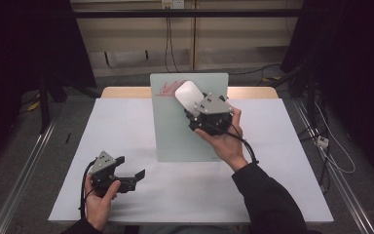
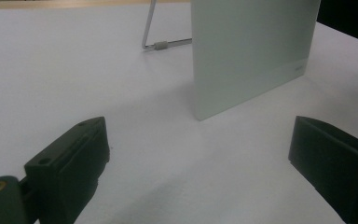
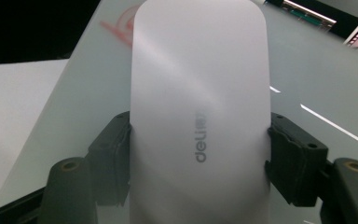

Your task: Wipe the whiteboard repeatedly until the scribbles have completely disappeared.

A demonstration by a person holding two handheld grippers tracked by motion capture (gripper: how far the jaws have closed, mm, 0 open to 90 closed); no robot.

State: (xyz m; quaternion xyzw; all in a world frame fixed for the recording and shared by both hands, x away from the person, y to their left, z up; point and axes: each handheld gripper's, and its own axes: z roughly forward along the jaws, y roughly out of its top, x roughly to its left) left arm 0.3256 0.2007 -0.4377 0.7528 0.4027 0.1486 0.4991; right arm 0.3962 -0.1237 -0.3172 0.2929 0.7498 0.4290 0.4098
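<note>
The room was dark on both sides, with black curtains flanking a pale wall and cables trailing down it at twelve o'clock. The bench (image 1: 126, 195) carried a white sheet. A pale green board (image 1: 175, 131) sat propped on a wire stand at the bench's centre, leaning back toward twelve o'clock, with red marks in its upper left corner.

The right hand-held gripper (image 1: 195, 105) was at the board's upper right, well up its face, its jaws clamped on the flanks of a white eraser (image 1: 187, 95) printed "deli". In the right gripper view the eraser (image 3: 198, 107) ran straight out from between the jaws, its long axis in line with the gripper and pointing toward about eleven o'clock in the high view, at the red marks. Whether its face touched the board could not be told. So the coming stroke probably turned on carrying it that way, flat against the board.

The left hand-held gripper (image 1: 129, 168) rested low on the bench at seven o'clock, well apart from the board, jaws spread wide and empty. The right hand was plainly the nearer.
</note>
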